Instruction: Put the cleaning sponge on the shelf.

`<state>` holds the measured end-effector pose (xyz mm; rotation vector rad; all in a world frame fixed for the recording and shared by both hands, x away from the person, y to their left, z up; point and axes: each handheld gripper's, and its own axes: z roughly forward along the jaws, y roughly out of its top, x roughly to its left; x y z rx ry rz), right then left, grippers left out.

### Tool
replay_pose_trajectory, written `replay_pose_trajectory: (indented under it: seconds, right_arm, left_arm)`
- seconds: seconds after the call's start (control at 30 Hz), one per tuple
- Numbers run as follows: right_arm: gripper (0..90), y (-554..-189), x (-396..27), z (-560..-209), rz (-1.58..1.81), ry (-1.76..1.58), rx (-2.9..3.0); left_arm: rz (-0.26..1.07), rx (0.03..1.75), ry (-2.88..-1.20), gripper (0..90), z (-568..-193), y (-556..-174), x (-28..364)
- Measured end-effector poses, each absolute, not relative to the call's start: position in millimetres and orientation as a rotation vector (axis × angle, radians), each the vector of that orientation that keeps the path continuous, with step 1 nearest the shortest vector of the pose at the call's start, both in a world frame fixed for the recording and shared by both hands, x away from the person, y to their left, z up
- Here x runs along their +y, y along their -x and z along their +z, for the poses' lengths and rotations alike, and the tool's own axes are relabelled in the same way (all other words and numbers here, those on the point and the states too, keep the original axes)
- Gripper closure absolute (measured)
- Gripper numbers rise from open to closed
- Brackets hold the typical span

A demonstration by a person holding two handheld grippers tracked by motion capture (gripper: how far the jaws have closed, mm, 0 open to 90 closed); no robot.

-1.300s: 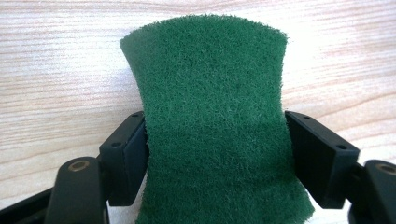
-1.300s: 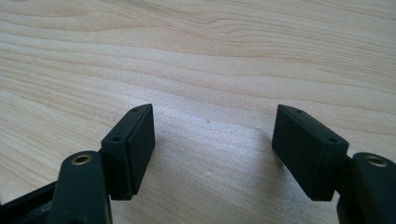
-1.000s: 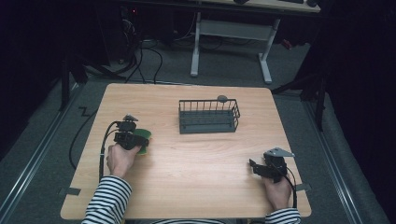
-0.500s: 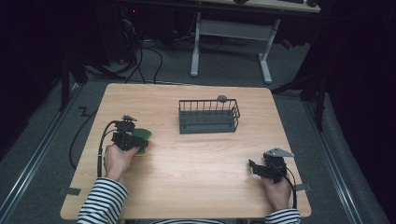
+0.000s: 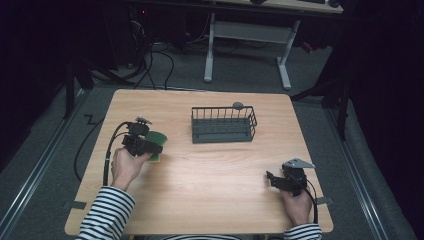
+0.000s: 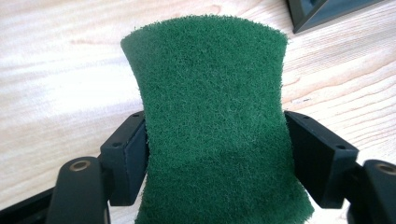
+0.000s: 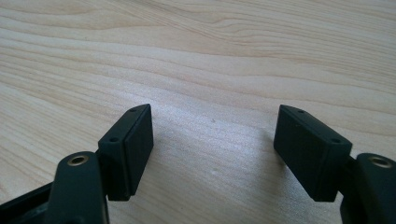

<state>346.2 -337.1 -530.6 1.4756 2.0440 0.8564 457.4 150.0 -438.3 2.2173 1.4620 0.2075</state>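
Pale wood grain runs across the flat, square-cornered desk [image 5: 210,200], and near its far middle stands a dark wire basket [image 5: 223,124], a shallow rectangular cage of thin upright bars, which serves as the landmark here. To the left of the basket and slightly nearer the person, the left gripper [image 5: 150,147] has its fingers [image 6: 128,154] clenched on a green scouring pad [image 6: 215,140]. The pad is a fuzzy, fibrous rectangle; in the left gripper view its sides are pinched inward between the two flat black blocks, so it narrows at the waist and flares above them. A yellowish edge shows under its green face in the high view. One dark corner of the basket appears just beyond the pad in the left gripper view.

To the right of the basket and well nearer the person, the right gripper [image 5: 272,178] sits low over bare desk, its matte black fingers [image 7: 128,149] spread wide apart and grasping nothing. A grey three-cornered plate [image 5: 297,163] tops it. Both forearms wear striped sleeves [image 5: 105,215].
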Motion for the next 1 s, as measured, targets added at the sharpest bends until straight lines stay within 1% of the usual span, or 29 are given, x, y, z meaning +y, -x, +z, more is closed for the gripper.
replay_pose_trajectory:
  seconds: [0.17, 0.33, 0.53, 0.63, 0.83, 1.0]
  right_arm:
    - [28.4, -346, -337, -531, 0.856, -1.476, 2.045]
    - [28.4, -346, -337, -531, 0.857, -1.475, 2.045]
    - [28.4, -346, -337, -531, 0.857, -1.475, 2.045]
    - [28.4, -346, -337, -531, 0.857, -1.475, 2.045]
    - [28.4, -346, -337, -531, 0.857, -1.475, 2.046]
    - [28.2, -346, -337, -531, 0.858, -1.473, 2.048]
  left_arm:
    - [0.231, 1.421, -2.244, 28.2, -424, -461, 143]
    - [0.22, 1.389, -2.244, 28.4, -413, -465, 136]
    - [0.218, 1.325, -2.264, 28.4, -396, -471, 118]
    - [0.14, 1.268, -2.246, 28.4, -386, -476, 109]
    - [0.17, 1.189, -2.308, 28.4, -369, -480, 85]
    - [0.181, 1.156, -2.324, 28.4, -360, -488, 69]
